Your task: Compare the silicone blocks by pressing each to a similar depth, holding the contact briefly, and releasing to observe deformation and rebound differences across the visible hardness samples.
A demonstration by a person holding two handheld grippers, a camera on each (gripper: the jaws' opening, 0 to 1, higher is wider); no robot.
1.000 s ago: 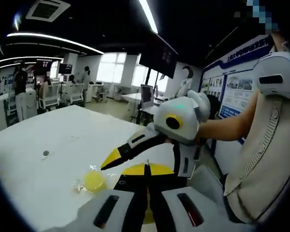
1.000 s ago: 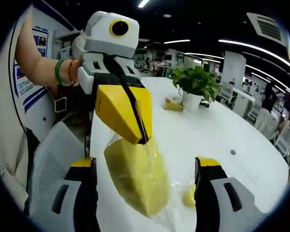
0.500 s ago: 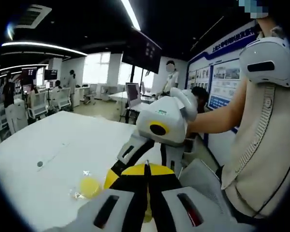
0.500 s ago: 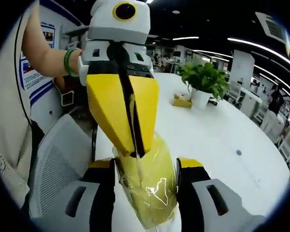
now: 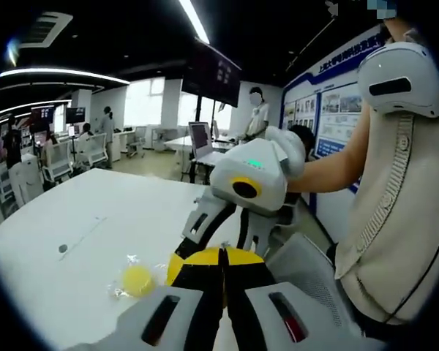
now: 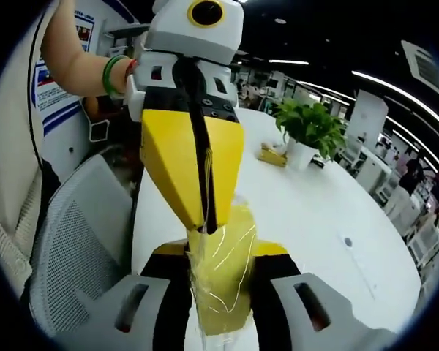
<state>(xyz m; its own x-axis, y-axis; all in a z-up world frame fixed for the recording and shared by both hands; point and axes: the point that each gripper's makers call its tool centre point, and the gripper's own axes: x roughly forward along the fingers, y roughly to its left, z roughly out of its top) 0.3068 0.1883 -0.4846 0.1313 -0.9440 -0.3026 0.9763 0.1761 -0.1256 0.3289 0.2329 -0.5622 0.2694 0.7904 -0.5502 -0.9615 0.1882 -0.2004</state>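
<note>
The right gripper (image 6: 218, 267) clenches a bagged yellow silicone block (image 6: 221, 274), which bulges between its jaws, so it looks soft and light, its film slippery. The left gripper (image 6: 205, 212), jaws shut, pinches the bag's top edge, a poor hold; farther off, a small round yellow sample (image 5: 137, 279) lies on the white table (image 5: 73, 219).

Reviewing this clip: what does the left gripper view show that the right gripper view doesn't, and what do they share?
Left gripper view: a small round yellow block lying on the white table, and a monitor behind. Right gripper view: a wrapped yellow block squeezed between the right tool's jaws, its film pinched by the left tool, plus a potted plant. Both: the table, both tools, the person's arm.
</note>
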